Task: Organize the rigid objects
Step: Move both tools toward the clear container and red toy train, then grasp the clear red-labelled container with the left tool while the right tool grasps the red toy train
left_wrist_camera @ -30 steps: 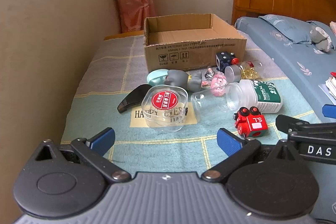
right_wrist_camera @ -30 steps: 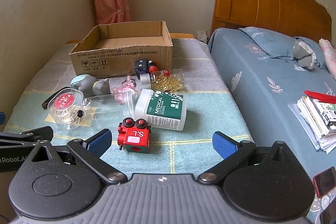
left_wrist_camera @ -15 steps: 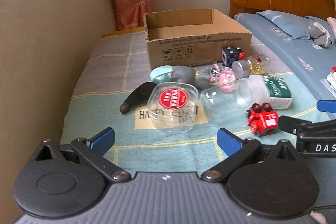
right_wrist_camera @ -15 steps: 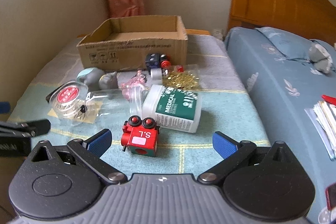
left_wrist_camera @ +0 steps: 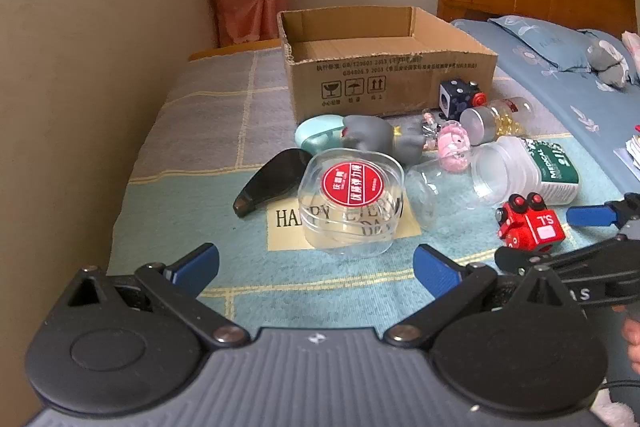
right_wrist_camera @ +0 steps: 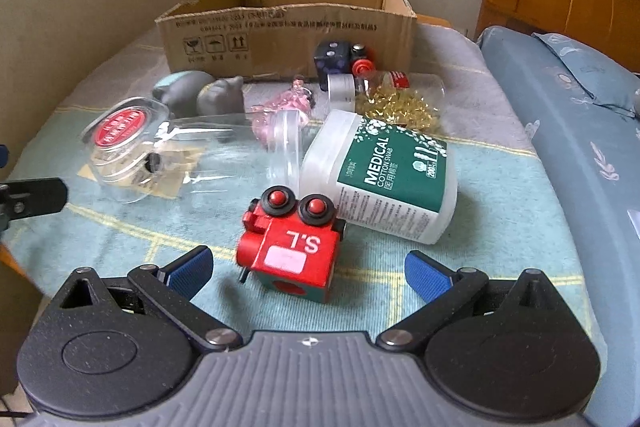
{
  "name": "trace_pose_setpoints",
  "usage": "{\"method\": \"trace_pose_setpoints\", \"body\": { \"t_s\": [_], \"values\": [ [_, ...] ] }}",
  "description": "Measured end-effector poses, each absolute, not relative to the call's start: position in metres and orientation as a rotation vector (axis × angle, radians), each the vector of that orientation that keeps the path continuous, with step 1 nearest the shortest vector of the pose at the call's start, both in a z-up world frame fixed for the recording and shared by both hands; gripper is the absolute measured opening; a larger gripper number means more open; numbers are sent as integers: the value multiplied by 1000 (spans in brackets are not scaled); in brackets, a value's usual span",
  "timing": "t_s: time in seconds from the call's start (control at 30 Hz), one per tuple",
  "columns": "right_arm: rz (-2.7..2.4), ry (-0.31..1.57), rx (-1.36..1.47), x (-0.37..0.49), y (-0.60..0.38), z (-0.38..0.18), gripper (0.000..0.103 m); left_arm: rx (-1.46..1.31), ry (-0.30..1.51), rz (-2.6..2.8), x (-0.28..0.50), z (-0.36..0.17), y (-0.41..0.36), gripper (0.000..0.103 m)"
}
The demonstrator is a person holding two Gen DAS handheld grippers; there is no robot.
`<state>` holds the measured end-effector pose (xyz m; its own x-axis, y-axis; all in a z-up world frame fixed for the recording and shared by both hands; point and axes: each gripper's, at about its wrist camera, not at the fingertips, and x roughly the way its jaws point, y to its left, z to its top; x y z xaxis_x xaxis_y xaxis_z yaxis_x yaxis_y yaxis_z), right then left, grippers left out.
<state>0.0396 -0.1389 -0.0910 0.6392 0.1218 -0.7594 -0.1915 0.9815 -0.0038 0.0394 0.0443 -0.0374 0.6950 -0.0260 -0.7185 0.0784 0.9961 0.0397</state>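
Observation:
A red toy train block (right_wrist_camera: 290,247) marked S.L sits on the blanket, just ahead of and between the open fingers of my right gripper (right_wrist_camera: 308,273); it also shows in the left wrist view (left_wrist_camera: 530,223). My left gripper (left_wrist_camera: 316,267) is open and empty, a little short of a clear plastic box with a red label (left_wrist_camera: 352,203). An open cardboard box (left_wrist_camera: 384,63) stands behind the clutter. A white medical cotton swab jar (right_wrist_camera: 384,175) lies on its side behind the train.
Loose items lie between the boxes: a black curved piece (left_wrist_camera: 272,183), a grey and mint toy (left_wrist_camera: 352,137), a pink trinket (left_wrist_camera: 452,147), a dark dice cube (right_wrist_camera: 334,61), a bottle of yellow capsules (right_wrist_camera: 396,95). A wall (left_wrist_camera: 80,67) runs on the left, a bed (right_wrist_camera: 580,147) on the right.
Both grippers have moved forward and lower toward the objects. The red train now sits close in front of my right gripper. The objects themselves have not moved.

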Motion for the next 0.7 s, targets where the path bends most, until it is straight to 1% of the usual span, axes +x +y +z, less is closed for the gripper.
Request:
{"method": "trace_pose_setpoints", "body": {
  "t_s": [0.2, 0.37, 0.47, 0.57, 0.7],
  "values": [
    [107, 845, -83, 41, -154, -96, 103, 95, 818, -100, 54, -50, 39, 102],
    [87, 782, -70, 30, -162, -101, 103, 113, 848, -133, 70, -69, 33, 102],
    [95, 801, -75, 29, -159, -99, 103, 98, 841, -148, 74, -76, 32, 102],
    [108, 829, -84, 33, -158, -97, 103, 80, 890, -160, 80, -85, 34, 103],
    [122, 871, -92, 40, -158, -95, 103, 49, 888, -154, 83, -87, 40, 103]
  ]
}}
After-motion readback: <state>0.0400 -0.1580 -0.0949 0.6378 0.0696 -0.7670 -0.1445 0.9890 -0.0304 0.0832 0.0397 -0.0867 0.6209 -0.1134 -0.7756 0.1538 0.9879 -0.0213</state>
